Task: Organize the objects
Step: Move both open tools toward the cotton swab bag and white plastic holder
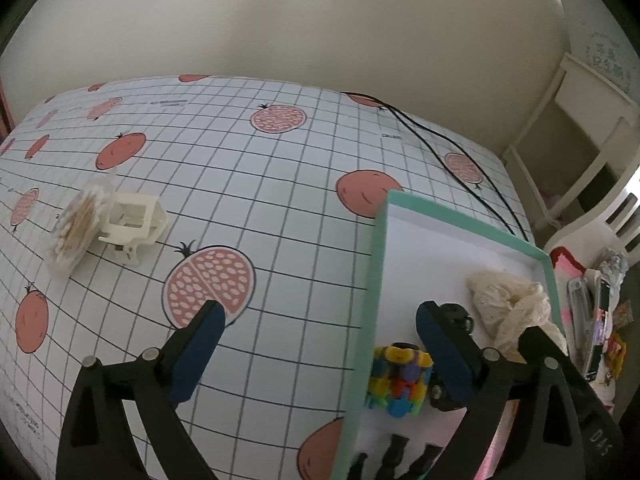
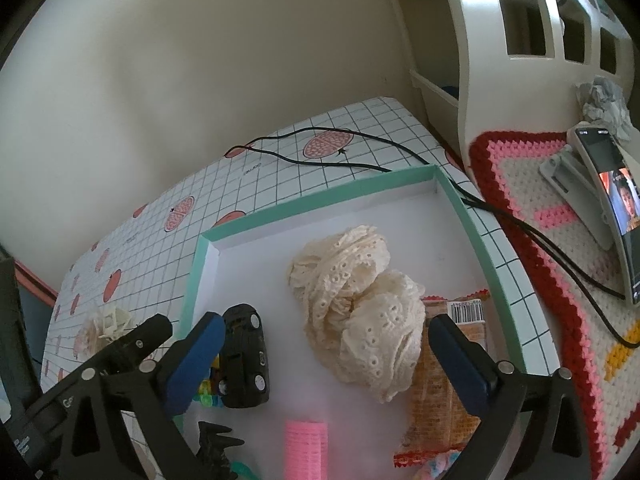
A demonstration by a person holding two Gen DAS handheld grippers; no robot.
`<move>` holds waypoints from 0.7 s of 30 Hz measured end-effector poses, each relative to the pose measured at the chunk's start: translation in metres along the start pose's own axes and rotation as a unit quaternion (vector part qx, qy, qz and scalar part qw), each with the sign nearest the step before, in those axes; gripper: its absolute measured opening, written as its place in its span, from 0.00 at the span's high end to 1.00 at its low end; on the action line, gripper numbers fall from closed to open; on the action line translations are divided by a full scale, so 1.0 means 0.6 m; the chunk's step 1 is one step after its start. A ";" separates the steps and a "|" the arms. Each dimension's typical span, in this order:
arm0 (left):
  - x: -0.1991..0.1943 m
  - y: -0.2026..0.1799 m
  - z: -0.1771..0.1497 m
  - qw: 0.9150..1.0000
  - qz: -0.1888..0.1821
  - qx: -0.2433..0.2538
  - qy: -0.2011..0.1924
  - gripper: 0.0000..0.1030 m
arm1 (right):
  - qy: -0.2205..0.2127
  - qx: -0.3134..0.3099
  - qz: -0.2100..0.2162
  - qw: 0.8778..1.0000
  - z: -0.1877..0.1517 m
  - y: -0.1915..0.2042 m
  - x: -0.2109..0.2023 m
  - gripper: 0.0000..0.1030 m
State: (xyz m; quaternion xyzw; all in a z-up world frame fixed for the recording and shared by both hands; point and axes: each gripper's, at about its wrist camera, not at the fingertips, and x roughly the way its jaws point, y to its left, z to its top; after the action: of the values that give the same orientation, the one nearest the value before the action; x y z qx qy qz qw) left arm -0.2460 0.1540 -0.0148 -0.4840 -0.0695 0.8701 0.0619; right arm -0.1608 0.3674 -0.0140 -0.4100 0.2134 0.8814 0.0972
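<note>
Things left out: I see a bag of cotton swabs (image 1: 76, 228) and a cream plastic piece (image 1: 134, 224) touching each other at middle left of the left wrist view, on the pomegranate tablecloth (image 1: 280, 208), well apart from the box.
Box: the teal-rimmed box (image 1: 370, 280) fills the lower right of that view; it already holds a colourful block toy (image 1: 400, 380), a black toy car (image 2: 244, 356), a lace bundle (image 2: 360, 304), a snack packet (image 2: 448, 380), a pink roller (image 2: 306, 448) and a black claw clip (image 2: 216, 446).
Left gripper: my left gripper (image 1: 320, 320) hangs released, jaws wide, straddling the box's near wall and gripping nothing.
Right gripper: my right gripper (image 2: 326, 332) hovers above the box, spread wide around the lace, and I cannot tell whether it touches the cloth.
Step, as I judge it: fetch the two leftovers with the left claw.
How to do it well: I would lift clear of the box wall first, swing toward the middle left, and take the rigid cream piece across its frame, not the slippery bag.
Risk: the bag may slide; the black cable (image 1: 440, 136) at upper right lies clear of that path.
</note>
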 end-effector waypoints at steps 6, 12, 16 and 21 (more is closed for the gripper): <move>0.000 0.012 0.004 1.000 0.016 0.000 -0.007 0.00 | -0.012 -0.002 -0.004 1.000 0.001 0.003 -0.004 0.00; 0.006 0.025 0.018 1.000 0.021 -0.004 -0.006 0.00 | -0.021 0.003 -0.008 1.000 0.001 0.011 0.000 0.00; -0.008 0.039 0.033 1.000 0.024 0.006 -0.012 0.00 | -0.026 -0.004 -0.013 1.000 0.001 0.020 -0.007 0.00; -0.041 0.079 0.044 0.999 0.026 -0.005 -0.032 0.00 | -0.054 0.002 -0.025 0.998 0.005 0.030 -0.033 0.00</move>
State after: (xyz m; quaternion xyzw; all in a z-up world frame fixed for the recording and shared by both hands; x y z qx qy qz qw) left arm -0.2575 0.1014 0.0107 -0.4580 -0.0638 0.8860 0.0348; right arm -0.1561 0.3530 0.0082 -0.3673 0.1991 0.8990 0.1313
